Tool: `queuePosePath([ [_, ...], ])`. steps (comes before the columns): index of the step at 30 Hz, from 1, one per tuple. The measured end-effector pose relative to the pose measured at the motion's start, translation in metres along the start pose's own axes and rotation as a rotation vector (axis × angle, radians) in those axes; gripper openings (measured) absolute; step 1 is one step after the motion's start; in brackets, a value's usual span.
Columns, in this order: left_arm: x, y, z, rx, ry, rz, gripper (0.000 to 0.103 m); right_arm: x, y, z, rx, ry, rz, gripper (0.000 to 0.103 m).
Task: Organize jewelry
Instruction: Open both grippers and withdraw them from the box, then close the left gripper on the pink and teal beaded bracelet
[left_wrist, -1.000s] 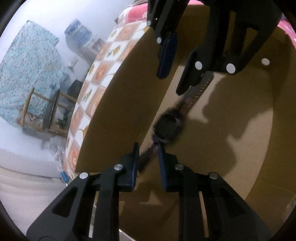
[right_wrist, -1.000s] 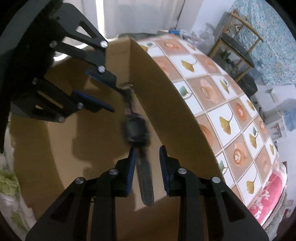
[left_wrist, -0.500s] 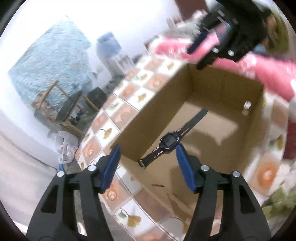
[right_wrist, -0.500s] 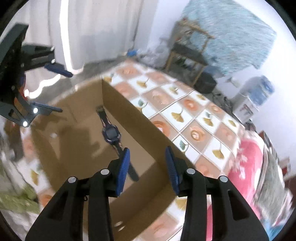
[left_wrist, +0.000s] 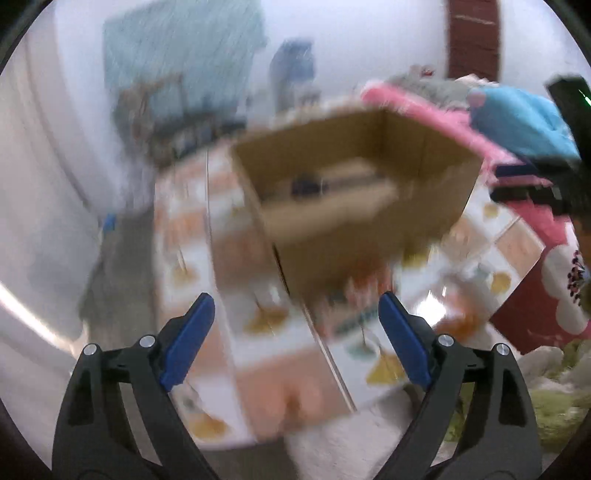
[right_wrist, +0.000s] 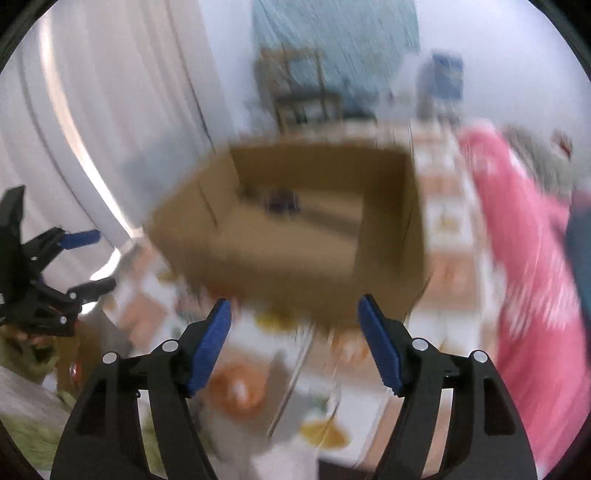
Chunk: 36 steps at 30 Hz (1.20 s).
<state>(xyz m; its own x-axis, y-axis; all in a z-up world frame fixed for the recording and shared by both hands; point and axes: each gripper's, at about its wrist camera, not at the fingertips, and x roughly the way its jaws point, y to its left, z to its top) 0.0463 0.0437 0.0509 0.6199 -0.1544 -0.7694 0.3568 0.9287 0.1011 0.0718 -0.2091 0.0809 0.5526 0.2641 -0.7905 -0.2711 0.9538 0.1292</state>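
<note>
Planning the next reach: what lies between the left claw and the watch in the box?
In the left wrist view, the patterned tablecloth and the cardboard box near wall lie between the open left claw and the blurred watch.

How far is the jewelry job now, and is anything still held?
Done: a dark item, apparently the watch, lies inside the cardboard box. In hand: nothing; the left gripper and right gripper have jaws wide apart. Left: blur hides any remaining pieces.

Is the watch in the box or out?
In: a dark blurred watch lies on the floor of the open cardboard box; both tools are open, empty.
</note>
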Motion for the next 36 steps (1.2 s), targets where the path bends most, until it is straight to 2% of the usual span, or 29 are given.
queuePosePath([
  [1, 0.015, -0.004, -0.013, -0.039, 0.049, 0.003, 0.087, 0.017, 0.005, -0.012, 0.02, 0.051, -0.019, 0.069],
  [3, 0.036, -0.006, -0.028, -0.105, 0.092, -0.009, 0.087, 0.04, 0.009, -0.027, 0.05, 0.124, -0.048, 0.069],
  [6, 0.062, -0.001, -0.04, -0.195, 0.127, -0.025, 0.087, 0.061, 0.012, -0.04, 0.1, 0.161, -0.039, 0.069],
  [10, 0.079, 0.004, -0.045, -0.242, 0.17, -0.04, 0.088, 0.078, 0.009, -0.038, 0.167, 0.183, -0.007, 0.069],
  [13, 0.084, 0.003, -0.045, -0.246, 0.166, -0.037, 0.095, 0.078, 0.01, -0.031, 0.163, 0.152, -0.005, 0.064],
  [18, 0.088, -0.002, -0.047, -0.187, 0.175, -0.001, 0.095, 0.078, 0.013, -0.012, 0.154, 0.093, 0.041, 0.053],
  [26, 0.086, 0.001, -0.048, -0.194, 0.168, -0.014, 0.095, 0.103, 0.027, 0.009, 0.166, 0.149, 0.149, 0.027],
  [31, 0.086, 0.012, -0.046, -0.226, 0.171, -0.024, 0.095, 0.119, 0.033, 0.012, 0.162, 0.184, 0.152, 0.023],
  [36, 0.079, 0.025, -0.038, -0.271, 0.126, -0.042, 0.095, 0.13, 0.037, 0.019, 0.176, 0.201, 0.146, 0.023],
])
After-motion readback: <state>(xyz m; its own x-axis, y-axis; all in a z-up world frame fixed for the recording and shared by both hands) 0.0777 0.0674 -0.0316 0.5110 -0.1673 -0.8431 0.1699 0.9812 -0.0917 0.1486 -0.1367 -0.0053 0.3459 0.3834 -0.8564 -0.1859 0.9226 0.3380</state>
